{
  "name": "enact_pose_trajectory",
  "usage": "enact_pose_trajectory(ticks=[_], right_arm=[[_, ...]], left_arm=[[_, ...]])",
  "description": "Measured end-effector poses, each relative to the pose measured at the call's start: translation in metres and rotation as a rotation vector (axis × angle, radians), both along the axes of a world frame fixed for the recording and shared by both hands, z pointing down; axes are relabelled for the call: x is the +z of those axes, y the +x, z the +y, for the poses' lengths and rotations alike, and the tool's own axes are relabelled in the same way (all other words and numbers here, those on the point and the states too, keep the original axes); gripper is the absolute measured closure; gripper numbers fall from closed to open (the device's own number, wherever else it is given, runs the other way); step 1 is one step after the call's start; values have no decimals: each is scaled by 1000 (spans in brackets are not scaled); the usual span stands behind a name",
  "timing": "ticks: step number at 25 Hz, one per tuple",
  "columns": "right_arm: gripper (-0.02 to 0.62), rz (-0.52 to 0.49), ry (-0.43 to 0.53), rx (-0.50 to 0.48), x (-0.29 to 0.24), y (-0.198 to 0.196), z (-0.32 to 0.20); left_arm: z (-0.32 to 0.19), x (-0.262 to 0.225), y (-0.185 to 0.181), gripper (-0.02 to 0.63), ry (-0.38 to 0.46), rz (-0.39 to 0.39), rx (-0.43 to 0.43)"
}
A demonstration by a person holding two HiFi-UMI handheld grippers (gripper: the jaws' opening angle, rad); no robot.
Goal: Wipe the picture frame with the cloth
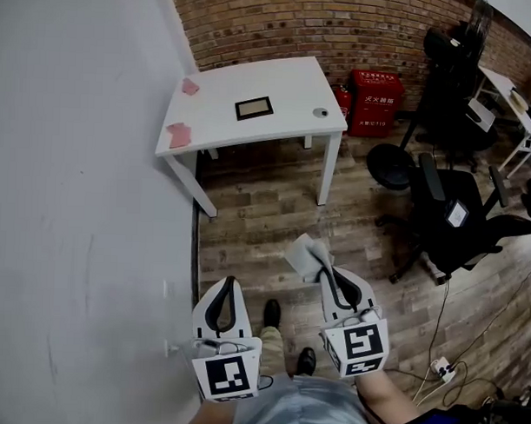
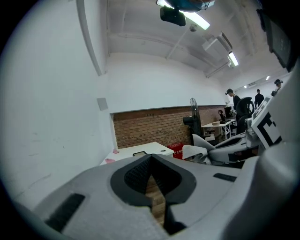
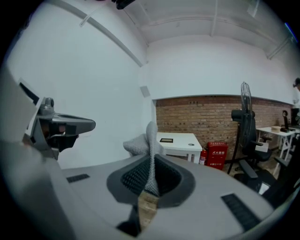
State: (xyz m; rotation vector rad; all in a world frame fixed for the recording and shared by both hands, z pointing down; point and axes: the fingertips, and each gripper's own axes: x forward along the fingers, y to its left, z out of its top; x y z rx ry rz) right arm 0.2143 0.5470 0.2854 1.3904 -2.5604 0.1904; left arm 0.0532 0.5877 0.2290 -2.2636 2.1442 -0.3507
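Observation:
A small dark picture frame (image 1: pixel 253 107) lies flat on the white table (image 1: pixel 286 121) far ahead, also seen as the frame (image 3: pixel 166 140) in the right gripper view. My right gripper (image 1: pixel 326 271) is shut on a grey cloth (image 1: pixel 306 254), which sticks up from its jaws as the cloth (image 3: pixel 146 145). My left gripper (image 1: pixel 227 286) is shut with nothing between its jaws, and its own view shows the left gripper (image 2: pixel 151 158) aimed toward the table (image 2: pixel 140 152). Both grippers hang above the wooden floor, well short of the table.
Pink items (image 1: pixel 179 135) lie at the table's left edge and a small round object (image 1: pixel 320 112) at its right. A red fire-extinguisher box (image 1: pixel 375 101) stands by the brick wall. Black office chairs (image 1: pixel 452 213) crowd the right. A white wall (image 1: pixel 83 200) runs along my left.

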Motion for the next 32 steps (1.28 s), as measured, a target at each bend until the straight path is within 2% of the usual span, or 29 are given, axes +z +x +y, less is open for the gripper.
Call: enact_pose_trajectory(ticks=[9,17,26,32], right_arm=[[571,28,-42,12,22,-55,-101],[571,23,-18,40,1,-95,-184],[571,22,47,85,-24,-123,-233],[571,37,38,123,-19,-119,-249]], left_arm=[[-106,26,-59,597,-52,-20,30],[-191,-1,-93,597,2,-21,71],[-240,-16,-116,597,48,-8,125],[-261,-3,-114,597,24,9,163]])
